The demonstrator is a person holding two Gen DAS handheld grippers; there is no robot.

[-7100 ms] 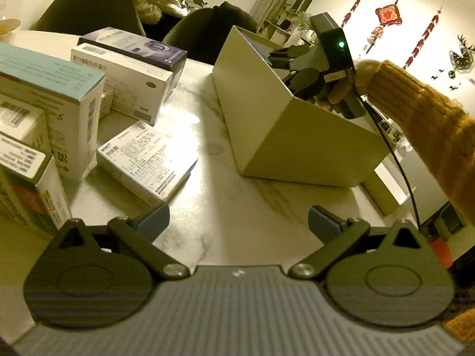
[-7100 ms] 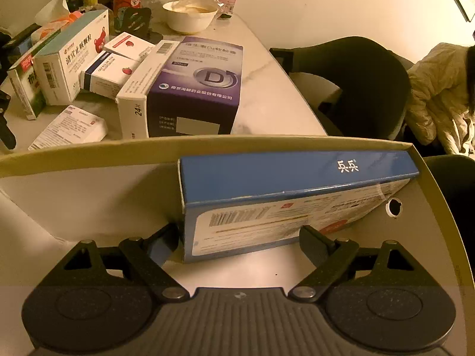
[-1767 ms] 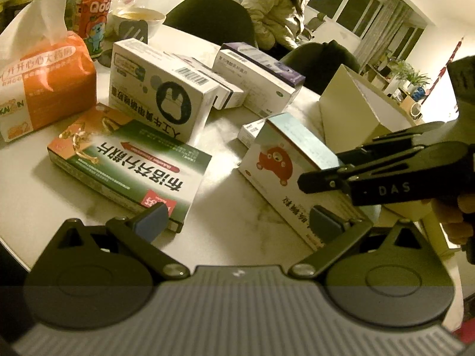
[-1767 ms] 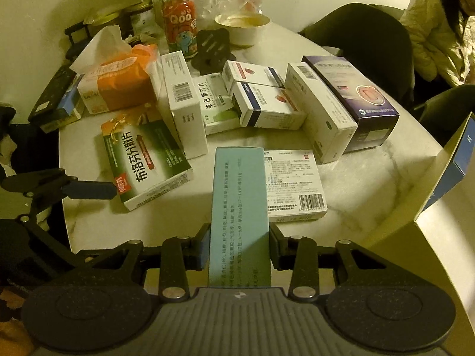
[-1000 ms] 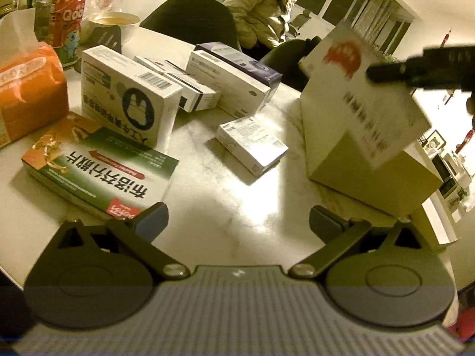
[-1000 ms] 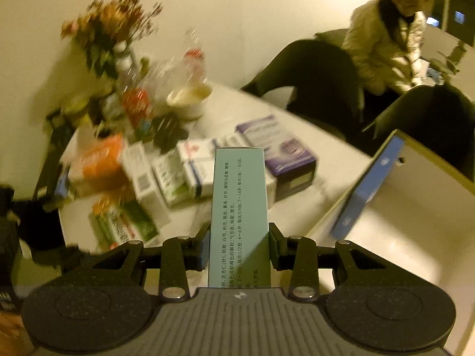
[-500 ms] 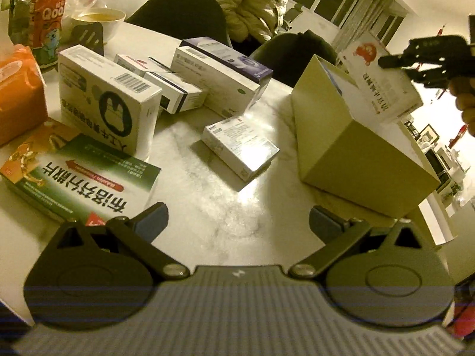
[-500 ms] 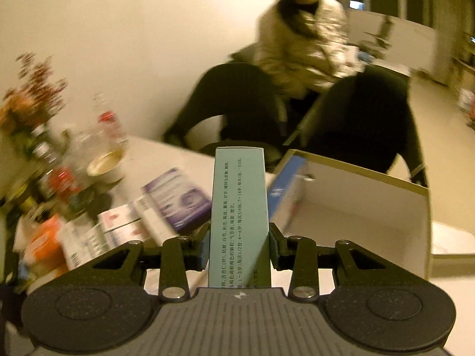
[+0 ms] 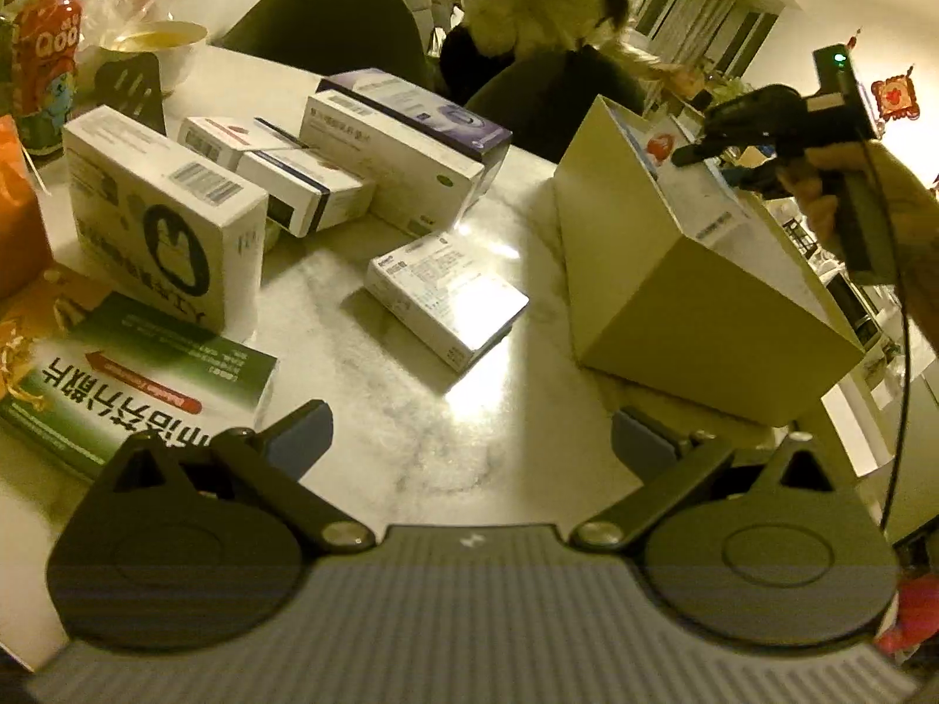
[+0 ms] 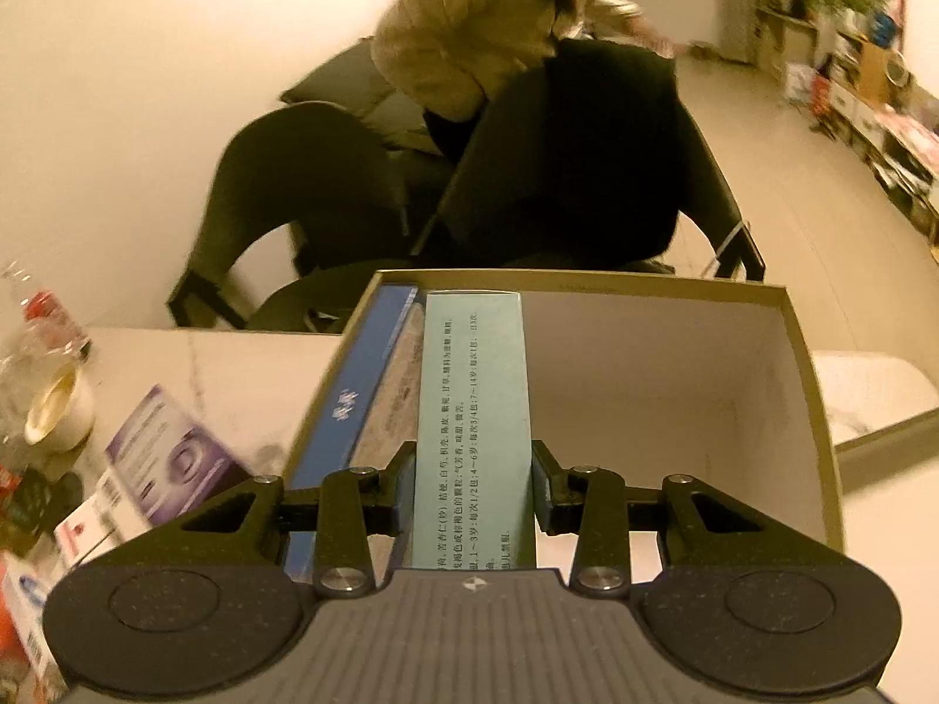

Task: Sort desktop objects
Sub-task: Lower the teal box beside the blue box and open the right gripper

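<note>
Pale green medicine carton going into the open tan cardboard box

My right gripper (image 10: 474, 493) clamps the pale green printed carton (image 10: 474, 410) by its sides, its far end inside the tan cardboard box (image 10: 810, 352), just beside a blue carton (image 10: 352, 405) standing at the box's left wall; whether they touch I cannot tell. My left gripper (image 9: 469, 440) hangs wide apart, holding nothing, above the white marble table (image 9: 411, 410).

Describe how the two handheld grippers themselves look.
Both are matte black: a ribbed grey body, two round pivot discs, silver screws and linkage fingers with blue-grey pads. The right gripper carries a green indicator light on top, and a thin black cable trails from it.
</note>
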